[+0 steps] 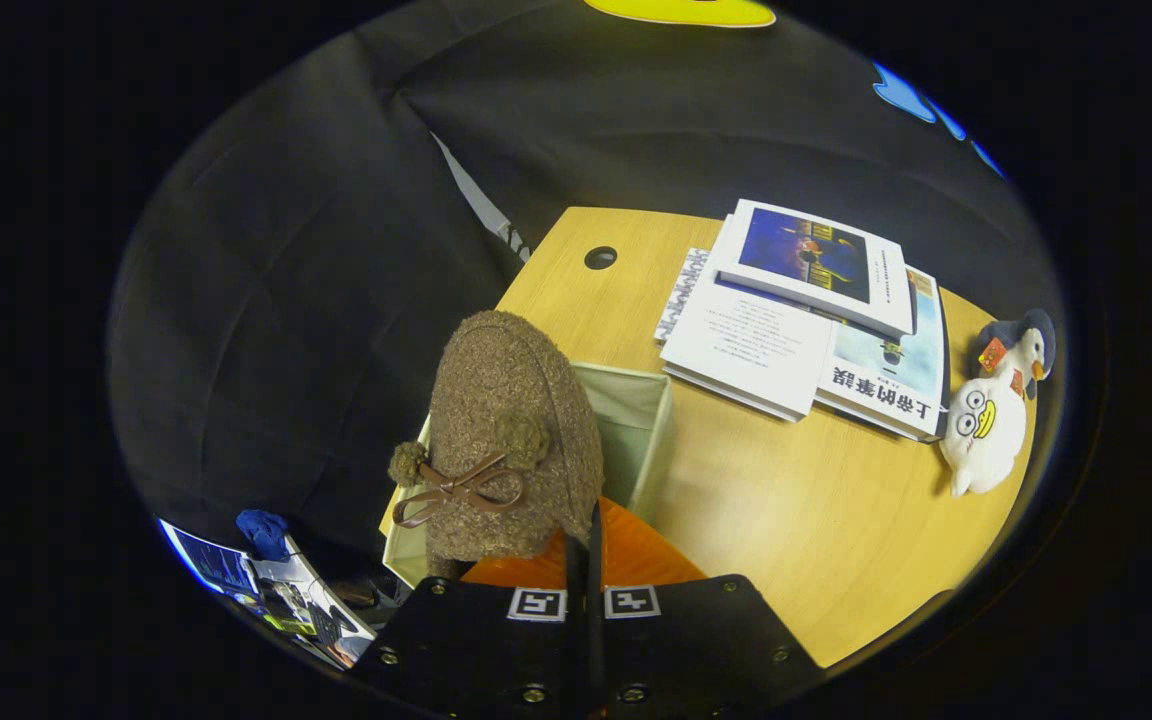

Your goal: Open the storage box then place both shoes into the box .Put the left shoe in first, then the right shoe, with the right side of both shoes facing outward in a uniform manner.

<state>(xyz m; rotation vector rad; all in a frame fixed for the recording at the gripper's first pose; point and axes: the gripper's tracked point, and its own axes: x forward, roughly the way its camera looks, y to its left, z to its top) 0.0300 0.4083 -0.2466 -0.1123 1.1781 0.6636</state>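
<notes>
One shoe [511, 435] is hanging in my grip right now: my gripper [584, 545] is closed almost fully, the two fingers squeezing a thin edge at the shoe's back, near its orange lining, so I am holding it by the rim of the opening, not by the body. From that pinch the shoe is rising toward twelve o'clock, toe pointing away from me, bow and pom-poms [461, 480] facing me at about ten o'clock.

I am judging it light, soft and fuzzy. The woolly upper is likely giving under pressure, so a pinch on the rim may be letting it swing or sag; the stiffer heel edge seems the safest place to be gripping. Nothing here looks fragile, and the rough fabric should be resisting slip.

Just beyond the shoe, at one o'clock, the storage box [648, 425] is standing open on the table [816, 530], its pale cloth walls looking floppy. The shoe is hovering over its near-left part. Whether this is the left or right shoe I cannot tell.

Farther out, at two o'clock, books [796, 340] are lying stacked, and a plush duck [986, 425] is lying at three o'clock.
</notes>
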